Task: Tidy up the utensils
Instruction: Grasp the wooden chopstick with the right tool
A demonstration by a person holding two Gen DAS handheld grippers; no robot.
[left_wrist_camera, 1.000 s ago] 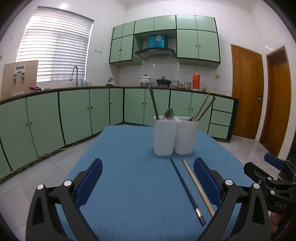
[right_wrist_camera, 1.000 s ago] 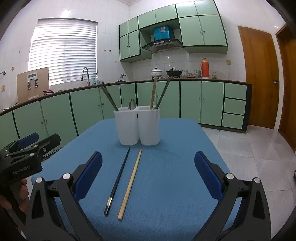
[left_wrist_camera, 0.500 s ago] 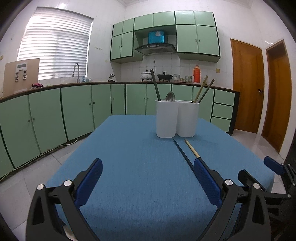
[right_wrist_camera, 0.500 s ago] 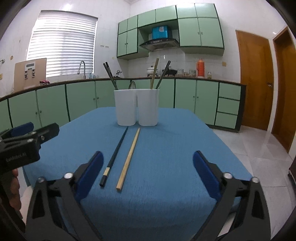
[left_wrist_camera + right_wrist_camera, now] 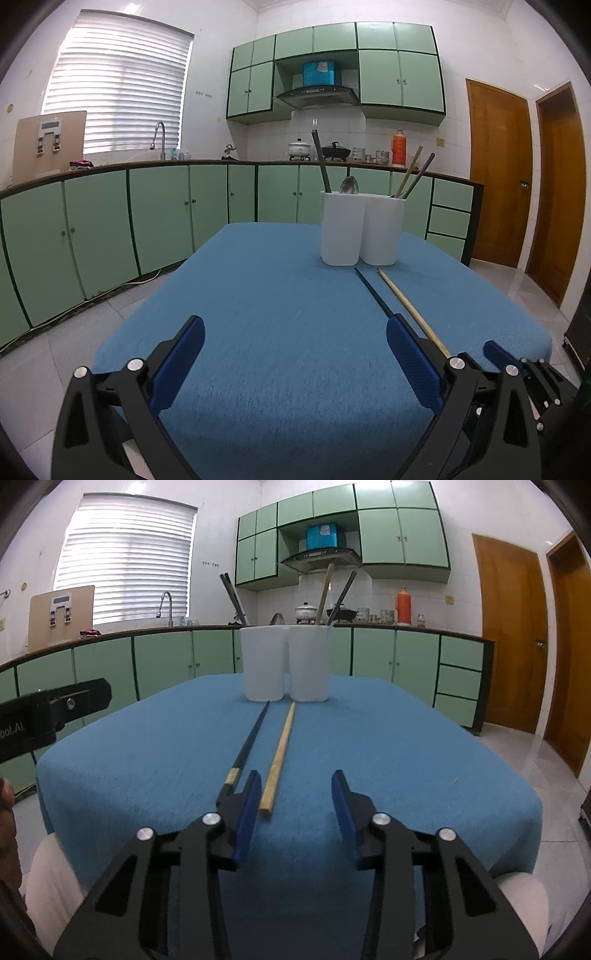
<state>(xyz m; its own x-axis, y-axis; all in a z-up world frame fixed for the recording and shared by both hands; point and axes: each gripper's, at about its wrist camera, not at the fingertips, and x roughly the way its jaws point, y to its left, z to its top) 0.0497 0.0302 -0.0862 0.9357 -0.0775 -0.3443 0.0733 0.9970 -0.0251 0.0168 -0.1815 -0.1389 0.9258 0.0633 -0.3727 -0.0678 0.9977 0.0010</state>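
A black chopstick (image 5: 248, 747) and a wooden chopstick (image 5: 279, 754) lie side by side on the blue table (image 5: 406, 760), pointing at two white holders (image 5: 284, 664). The holders hold a spoon, dark utensils and chopsticks. My right gripper (image 5: 295, 805) is open, partly narrowed, low over the near table edge; the wooden chopstick's near end lies just ahead of its left finger. My left gripper (image 5: 295, 350) is wide open and empty over the table's near left part. Both chopsticks (image 5: 373, 291) and the holders (image 5: 360, 229) show in the left wrist view.
Green cabinets and a counter (image 5: 147, 170) with sink, pots and a red thermos run along the walls. Wooden doors (image 5: 498, 177) stand at the right. The other gripper shows at each view's edge (image 5: 51, 709). Tiled floor surrounds the table.
My right gripper has dropped toward the near ends of the chopsticks and its jaws have narrowed. The left gripper pulled back slightly and stays wide open.
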